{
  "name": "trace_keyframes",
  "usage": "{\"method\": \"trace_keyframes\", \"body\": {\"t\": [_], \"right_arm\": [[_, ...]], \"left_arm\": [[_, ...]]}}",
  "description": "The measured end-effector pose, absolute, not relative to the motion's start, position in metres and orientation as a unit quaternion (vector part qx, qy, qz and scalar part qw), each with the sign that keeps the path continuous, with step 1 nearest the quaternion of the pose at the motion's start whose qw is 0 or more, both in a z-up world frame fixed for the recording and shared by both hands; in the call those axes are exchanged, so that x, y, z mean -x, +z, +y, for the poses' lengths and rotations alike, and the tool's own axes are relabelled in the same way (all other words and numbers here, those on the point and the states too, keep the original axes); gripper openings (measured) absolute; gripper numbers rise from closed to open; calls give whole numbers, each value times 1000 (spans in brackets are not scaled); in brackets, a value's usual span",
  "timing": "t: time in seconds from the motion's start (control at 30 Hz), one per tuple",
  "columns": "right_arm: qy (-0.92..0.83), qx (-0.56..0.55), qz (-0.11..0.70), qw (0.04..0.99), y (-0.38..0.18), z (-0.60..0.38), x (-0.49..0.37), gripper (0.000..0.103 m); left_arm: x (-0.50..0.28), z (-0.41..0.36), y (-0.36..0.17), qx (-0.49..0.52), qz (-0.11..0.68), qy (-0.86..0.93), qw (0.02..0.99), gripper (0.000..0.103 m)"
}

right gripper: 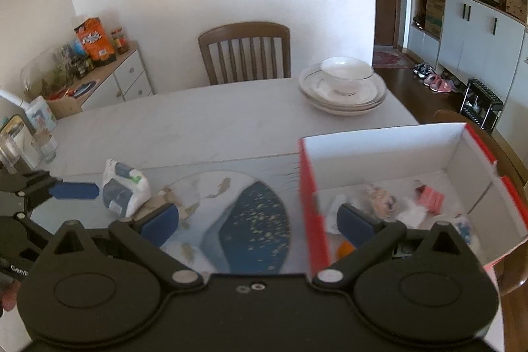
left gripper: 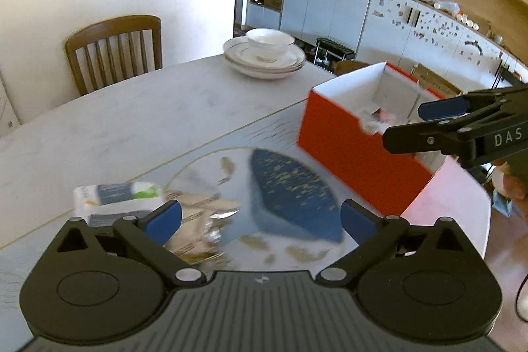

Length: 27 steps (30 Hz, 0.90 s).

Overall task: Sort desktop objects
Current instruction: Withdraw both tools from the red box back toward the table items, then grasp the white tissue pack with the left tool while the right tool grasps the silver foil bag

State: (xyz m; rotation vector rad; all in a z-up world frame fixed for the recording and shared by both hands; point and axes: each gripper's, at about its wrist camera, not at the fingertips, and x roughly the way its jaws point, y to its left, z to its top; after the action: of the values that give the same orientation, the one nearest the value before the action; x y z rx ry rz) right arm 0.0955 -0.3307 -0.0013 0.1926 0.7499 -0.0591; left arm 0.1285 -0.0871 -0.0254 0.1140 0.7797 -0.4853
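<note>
Sorting gathers loose items into the orange box (right gripper: 389, 187) at lower right; both the left gripper (left gripper: 260, 220) and right gripper (right gripper: 257, 226) stand released, empty, with a tissue pack (right gripper: 123, 190) left on the table (right gripper: 198, 127).

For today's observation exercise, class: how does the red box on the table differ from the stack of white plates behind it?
The red box is rectangular with tall upright walls; the stack of white plates is round and shallow. The red box is red outside and white inside; the plates are white with a thin dark rim line. The box holds loose small items; the plates carry a single white bowl. Both rest on the pale table and are open-topped.
</note>
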Motion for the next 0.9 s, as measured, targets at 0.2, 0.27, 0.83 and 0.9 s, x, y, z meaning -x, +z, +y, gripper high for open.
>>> {"method": "trace_keyframes", "body": {"t": [0.2,0.27,0.83,0.9], "right_arm": [[-26,-86,383,919,-15,-296,-112,103],[-27,-86,388,917,-20,-287,-118,103],[-25,-76,434,897,-55,-236,-166,103],[-26,-81,440,894,-58,-235,-171,103]], "left_arm": [[-132,-46,-33,-77,368,-231,897,103],[-137,-34,-35,-84,365,-232,898,103],[-163,8,-70,-236,312,-306,868,103],[-169,11,-74,-249,308,-311,864,103]]}}
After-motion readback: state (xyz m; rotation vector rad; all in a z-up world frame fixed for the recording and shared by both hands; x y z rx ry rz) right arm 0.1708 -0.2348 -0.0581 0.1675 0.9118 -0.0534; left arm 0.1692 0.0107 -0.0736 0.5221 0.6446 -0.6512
